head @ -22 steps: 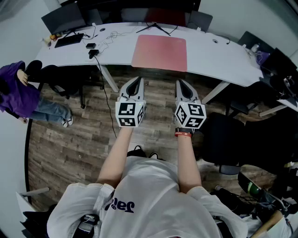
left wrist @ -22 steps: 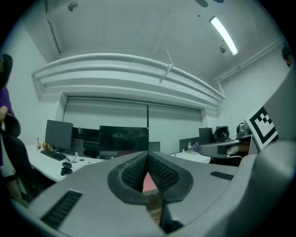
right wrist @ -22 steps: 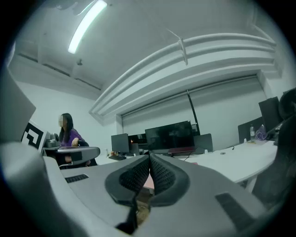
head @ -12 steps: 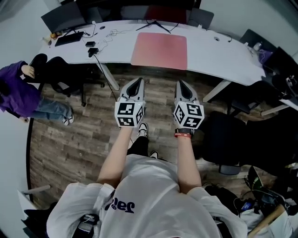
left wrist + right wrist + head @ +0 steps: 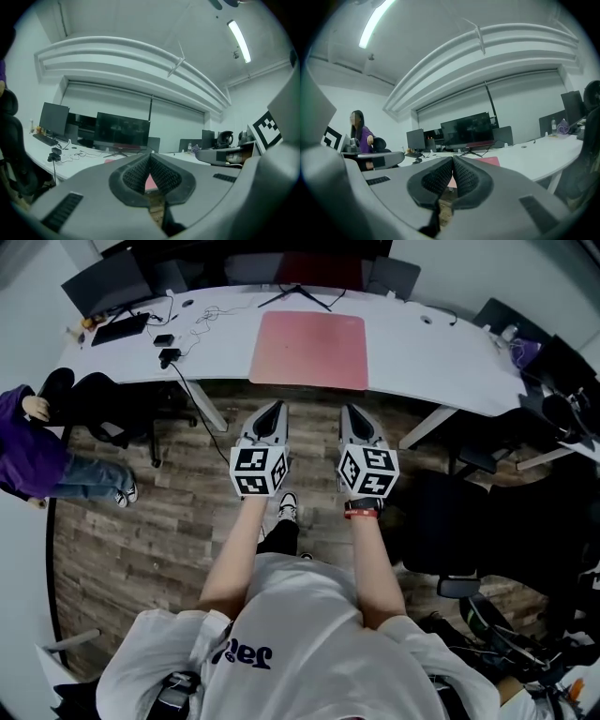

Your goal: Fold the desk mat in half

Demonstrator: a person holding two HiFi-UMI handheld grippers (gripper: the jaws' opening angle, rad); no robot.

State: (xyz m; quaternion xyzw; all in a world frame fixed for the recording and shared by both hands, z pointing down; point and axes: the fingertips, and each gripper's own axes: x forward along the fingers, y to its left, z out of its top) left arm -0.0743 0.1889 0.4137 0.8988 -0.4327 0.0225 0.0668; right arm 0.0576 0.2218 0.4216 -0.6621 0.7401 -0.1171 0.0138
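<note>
Two grippers are held out side by side above the wooden floor (image 5: 141, 521), short of the desk: the left gripper (image 5: 276, 409) and the right gripper (image 5: 349, 411), each with its jaws pressed together on nothing. Beyond them the pink desk mat (image 5: 307, 349) lies flat and unfolded on the white desk (image 5: 441, 352), at its front edge, before a monitor stand (image 5: 295, 294). Further left lie a keyboard (image 5: 119, 329) and cables (image 5: 202, 315), and a person in purple (image 5: 23, 442) sits at that side.
</note>
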